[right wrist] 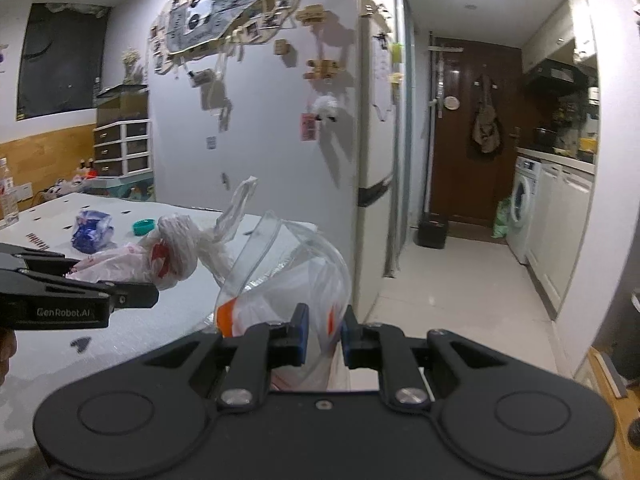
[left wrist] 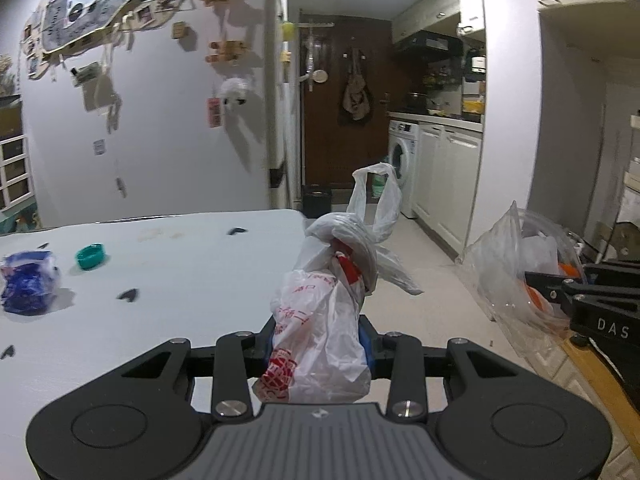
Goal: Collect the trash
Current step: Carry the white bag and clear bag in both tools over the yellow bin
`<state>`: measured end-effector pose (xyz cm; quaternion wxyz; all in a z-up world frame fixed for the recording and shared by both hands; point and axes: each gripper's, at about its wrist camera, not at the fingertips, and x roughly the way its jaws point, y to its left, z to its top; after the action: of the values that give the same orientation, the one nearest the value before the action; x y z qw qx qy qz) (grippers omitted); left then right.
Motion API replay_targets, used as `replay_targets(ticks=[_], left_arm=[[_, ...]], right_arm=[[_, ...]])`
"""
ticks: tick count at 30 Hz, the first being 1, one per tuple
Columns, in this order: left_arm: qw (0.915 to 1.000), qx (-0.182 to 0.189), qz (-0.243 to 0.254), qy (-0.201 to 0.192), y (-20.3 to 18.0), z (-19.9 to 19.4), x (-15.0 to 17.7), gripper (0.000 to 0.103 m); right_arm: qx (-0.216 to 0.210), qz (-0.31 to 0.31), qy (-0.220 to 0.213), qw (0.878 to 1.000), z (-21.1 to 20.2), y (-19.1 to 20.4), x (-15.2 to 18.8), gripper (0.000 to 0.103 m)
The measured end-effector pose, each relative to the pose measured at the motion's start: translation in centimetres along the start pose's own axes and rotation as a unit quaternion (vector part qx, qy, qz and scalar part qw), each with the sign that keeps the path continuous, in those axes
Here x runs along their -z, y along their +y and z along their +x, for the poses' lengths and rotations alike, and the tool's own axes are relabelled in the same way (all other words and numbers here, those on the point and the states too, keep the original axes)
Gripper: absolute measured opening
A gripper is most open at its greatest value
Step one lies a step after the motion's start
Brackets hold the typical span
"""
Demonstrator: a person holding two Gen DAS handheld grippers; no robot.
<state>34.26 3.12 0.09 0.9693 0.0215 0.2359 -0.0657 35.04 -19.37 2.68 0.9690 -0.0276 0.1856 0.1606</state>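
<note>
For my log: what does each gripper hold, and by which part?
Left gripper clamps the knotted white bag with red print around its body, below the knot. Right gripper pinches the clear trash bag at its upper edge.

The red lettering on the knotted white plastic bag (left wrist: 320, 344) is creased and too blurred to read, and the bag's lower end is hidden behind the grey gripper body. The contents of the clear plastic bag (right wrist: 280, 280) show only as orange and white patches. The crumpled blue-and-white wrapper (left wrist: 28, 284) on the white table (left wrist: 180, 320) cannot be identified.
</note>
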Motion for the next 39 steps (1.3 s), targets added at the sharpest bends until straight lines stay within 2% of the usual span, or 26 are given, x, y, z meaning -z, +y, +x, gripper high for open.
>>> replay_targets(ticks=[8,13,20,29,39], left_arm=[[0.9997,0.019,0.014,0.003,-5.1,0.0,1.0,0.039],[0.9995,0.03,0.005,0.006,-7.6,0.1,1.8,0.039],[0.9984,0.037,-0.001,0.042,-11.1,2.3,4.5,0.039],[0.9937,0.037,0.001,0.105,-14.2,6.8,8.8,0.039],[0.9767,0.043,-0.03,0.208,-14.4,13.9,15.2,0.039]], right_arm=[[0.018,0.022,0.01,1.0,-2.3,-4.1,2.5,0.017],[0.026,0.032,0.02,0.999,-3.4,-6.2,4.3,0.017],[0.029,0.052,0.05,0.997,-3.6,-8.7,8.1,0.017],[0.027,0.063,0.137,0.988,-0.4,-11.2,14.1,0.017],[0.012,0.088,0.258,0.962,5.5,-13.1,20.4,0.017]])
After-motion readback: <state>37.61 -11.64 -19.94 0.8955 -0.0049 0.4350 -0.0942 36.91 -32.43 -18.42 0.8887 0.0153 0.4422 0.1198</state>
